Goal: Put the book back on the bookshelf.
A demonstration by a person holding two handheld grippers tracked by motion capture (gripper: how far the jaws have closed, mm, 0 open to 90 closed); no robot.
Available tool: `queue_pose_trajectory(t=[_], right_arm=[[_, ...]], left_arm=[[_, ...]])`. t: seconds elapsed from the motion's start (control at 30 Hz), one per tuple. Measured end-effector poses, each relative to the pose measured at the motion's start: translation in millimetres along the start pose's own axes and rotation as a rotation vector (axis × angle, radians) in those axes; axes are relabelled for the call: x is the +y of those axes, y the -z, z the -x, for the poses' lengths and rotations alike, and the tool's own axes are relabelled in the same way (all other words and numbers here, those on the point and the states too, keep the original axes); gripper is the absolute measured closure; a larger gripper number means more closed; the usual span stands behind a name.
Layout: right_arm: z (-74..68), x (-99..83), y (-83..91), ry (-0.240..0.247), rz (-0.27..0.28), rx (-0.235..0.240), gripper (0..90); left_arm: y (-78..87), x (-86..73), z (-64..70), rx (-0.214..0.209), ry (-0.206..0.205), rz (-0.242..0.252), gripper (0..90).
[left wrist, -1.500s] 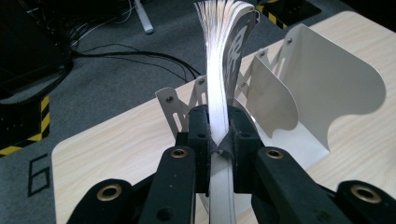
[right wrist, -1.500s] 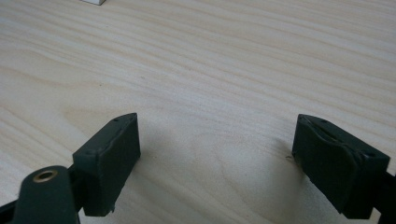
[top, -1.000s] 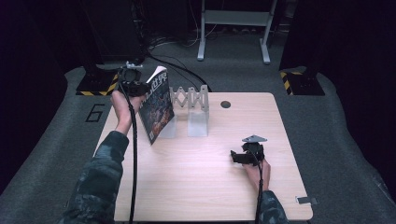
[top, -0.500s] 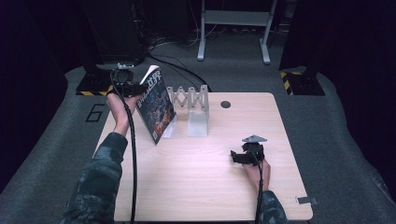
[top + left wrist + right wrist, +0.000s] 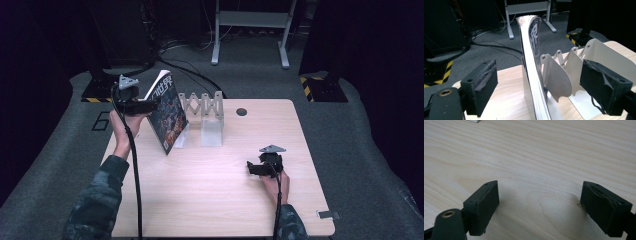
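We see one book (image 5: 167, 116) standing on the table (image 5: 220, 200), in the upper left part of the high view. It leans to the right, and its lower edge stands in the left end of a white folding rack (image 5: 204, 116). In the left gripper view the book (image 5: 534, 75) rises in the middle of the frame, between the two black jaws. The jaws are wide apart and neither pad touches the book there. In the high view the left gripper (image 5: 142, 106) sits just at the left side of the book, at its upper part; from this view we cannot tell if it touches the cover.

The rack is the nearest thing to the book. We count three curved white dividers in the left gripper view, on the right of the book, joined by thin crossing bars (image 5: 560, 57). They stand close against the book on that side.

The right gripper (image 5: 255, 169) is in the lower right part of the high view, low over the bare wood, well apart from the book and the rack. In the right gripper view its jaws are spread apart with nothing between them.

On the table there is also one small dark round hole (image 5: 242, 111), near the far edge, to the right of the rack. Behind the table, on the grey floor, we see black cables (image 5: 175, 67) and two legs of a grey metal stand (image 5: 250, 30). Two yellow-black striped marks lie on the floor, one at each side.
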State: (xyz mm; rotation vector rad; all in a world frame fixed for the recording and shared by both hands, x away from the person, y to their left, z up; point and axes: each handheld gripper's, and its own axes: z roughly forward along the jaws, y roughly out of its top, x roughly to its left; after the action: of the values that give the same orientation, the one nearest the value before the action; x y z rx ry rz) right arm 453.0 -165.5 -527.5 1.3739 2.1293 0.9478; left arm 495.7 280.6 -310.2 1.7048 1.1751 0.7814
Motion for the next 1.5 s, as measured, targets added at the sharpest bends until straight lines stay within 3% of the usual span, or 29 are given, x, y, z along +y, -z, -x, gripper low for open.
queue_pose_trajectory(t=[0.23,0.53,0.77,0.97,1.23,1.33,1.37,1.4,1.5], right_arm=[[0.3,-0.4,-0.2,0.004,0.006,-0.002,14.8],[0.4,-0.1,0.1,0.004,-0.001,0.0,14.8],[0.3,-0.1,0.1,0.004,-0.001,0.0,14.8],[0.5,-0.5,0.0,0.007,0.005,-0.002,14.9],[0.6,-0.5,0.1,0.008,0.005,0.001,14.9],[0.5,-0.5,0.0,0.007,0.005,-0.002,14.9],[0.6,-0.5,0.1,0.007,0.005,0.001,14.9],[0.6,-0.5,0.1,0.007,0.005,0.001,14.9],[0.7,-0.5,0.0,0.008,0.005,-0.002,14.9]], left_arm=[[12.4,-15.8,7.2,0.004,-0.027,0.043,9.6],[15.7,-41.6,8.6,0.017,-0.037,0.038,7.3],[3.6,-74.3,9.3,0.013,-0.003,0.008,8.5],[-17.8,-107.6,13.3,-0.008,0.014,-0.071,15.6],[-45.8,-141.4,16.3,-0.023,0.111,-0.133,31.0],[-55.9,-153.9,15.1,-0.037,0.169,-0.136,37.5],[-58.5,-157.0,13.2,-0.058,0.192,-0.156,44.2],[-61.4,-160.4,12.3,-0.069,0.229,-0.153,47.8],[-68.0,-167.2,10.0,-0.084,0.288,-0.15,59.3]])
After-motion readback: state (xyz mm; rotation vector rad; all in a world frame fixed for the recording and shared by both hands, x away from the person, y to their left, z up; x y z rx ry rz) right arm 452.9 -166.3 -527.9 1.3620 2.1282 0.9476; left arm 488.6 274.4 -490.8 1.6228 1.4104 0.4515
